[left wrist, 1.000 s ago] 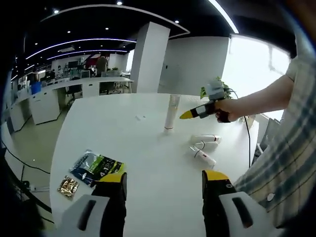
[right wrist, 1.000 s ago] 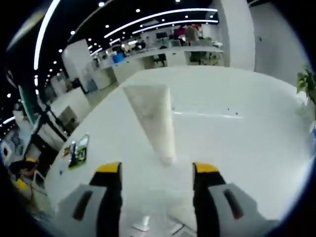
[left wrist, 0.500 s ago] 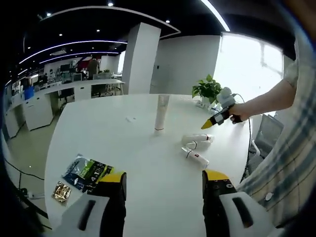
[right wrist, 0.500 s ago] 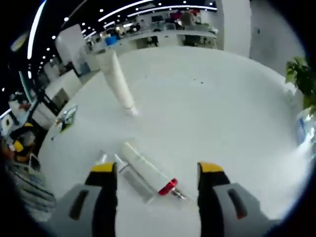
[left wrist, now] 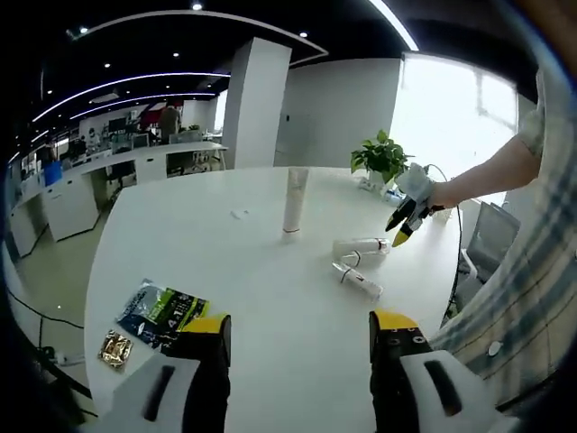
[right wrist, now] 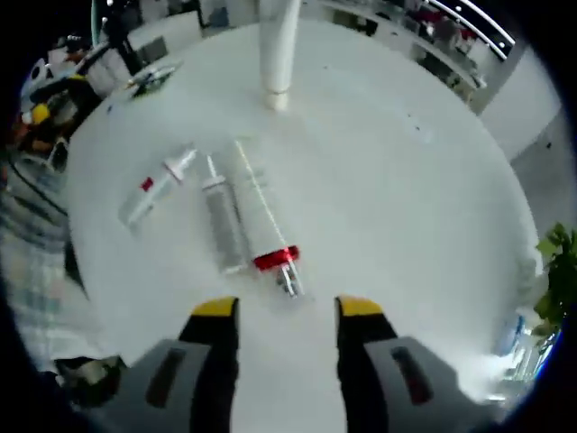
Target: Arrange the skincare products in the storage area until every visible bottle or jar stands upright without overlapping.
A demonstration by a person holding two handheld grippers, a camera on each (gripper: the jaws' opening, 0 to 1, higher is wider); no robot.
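Right gripper view: one tube (right wrist: 275,41) stood upright on the table (right wrist: 406,207).
Three bottles (right wrist: 225,221) beside it are left lying; both grippers' jaws are held apart, empty.

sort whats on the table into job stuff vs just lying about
Job: upright tube; three bottles lying flat: red-collar bottle, clear bottle, small bottle.

Lying about: green packet, gold packet, plant.

One white tube (left wrist: 294,202) stands upright on its cap near the middle of the white desk (left wrist: 225,271). Three bottles lie flat: red-collared pump bottle (right wrist: 261,221), slim clear one (right wrist: 221,223) touching it, small spray bottle (right wrist: 155,188) apart.
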